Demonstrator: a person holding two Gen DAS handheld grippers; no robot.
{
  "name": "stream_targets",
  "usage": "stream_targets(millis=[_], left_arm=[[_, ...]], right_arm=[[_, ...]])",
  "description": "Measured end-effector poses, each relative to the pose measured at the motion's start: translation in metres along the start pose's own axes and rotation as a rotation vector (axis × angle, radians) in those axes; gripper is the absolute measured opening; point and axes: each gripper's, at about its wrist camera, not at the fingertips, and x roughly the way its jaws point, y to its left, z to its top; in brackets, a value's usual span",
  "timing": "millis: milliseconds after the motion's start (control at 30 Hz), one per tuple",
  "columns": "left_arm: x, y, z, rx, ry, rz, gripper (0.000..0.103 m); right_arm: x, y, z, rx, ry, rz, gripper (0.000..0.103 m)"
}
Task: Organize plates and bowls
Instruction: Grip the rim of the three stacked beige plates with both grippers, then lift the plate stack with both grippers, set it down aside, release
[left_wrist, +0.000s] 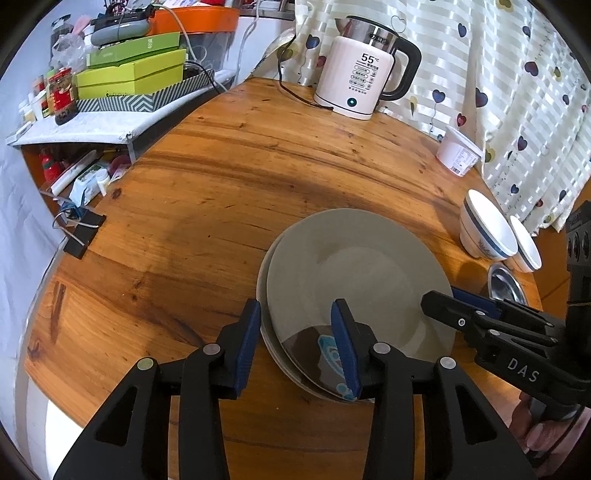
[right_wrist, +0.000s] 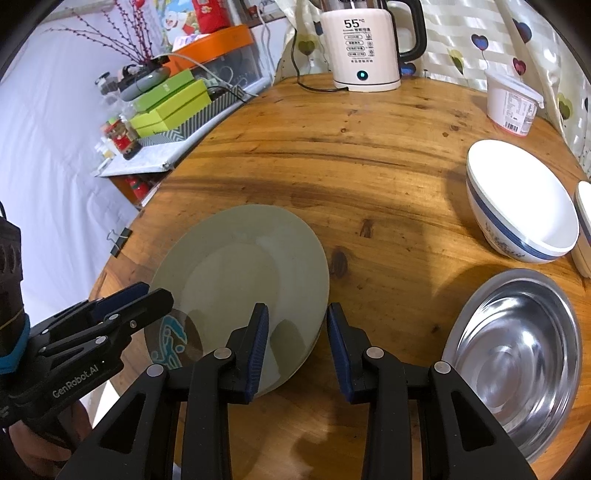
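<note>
Lower centre of the left-wrist view: the left gripper (left_wrist: 295, 343), jaws released and spread, straddles the near rim of the top plate (left_wrist: 365, 273), one pad outside the rim, the other over the plate's face; whether either pad touches cannot be told. Lower centre of the right-wrist view: the right gripper (right_wrist: 297, 347), jaws likewise released and holding nothing, straddles the plate's opposite edge. The top plate sits slightly offset on a second plate (left_wrist: 263, 295) beneath, both lying on the wooden desk (left_wrist: 221, 177) at mid-frame. Lower right of the right-wrist view: a steel dish (right_wrist: 517, 350); above it, a blue-banded bowl (right_wrist: 524, 206) with a second bowl (right_wrist: 585, 229) just beside it at the frame edge. Top of the frame: a plastic tub (right_wrist: 511, 103) and an electric kettle (right_wrist: 364, 48). Judgement: the glazed plates are probably stiff, fairly heavy, slippery and breakable; the rim is the sensible place to pinch, squarely and firmly, and the bowls likewise by their walls.
</note>
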Motion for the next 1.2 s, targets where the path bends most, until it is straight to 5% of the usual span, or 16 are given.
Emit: stream_targets(millis=[333,1200], left_arm=[[0.0055,0.0039,0.0027,-0.014,0.003,-0.003,0.041],[0.0043,-0.0012,0.0027,0.006,-0.009,0.017,0.041]], right_arm=[[-0.0033,0.0026,0.0034,-0.011,-0.031,-0.007,0.021],[-0.0056,-0.0014,0.0035,-0.005,-0.030,0.006,0.021]])
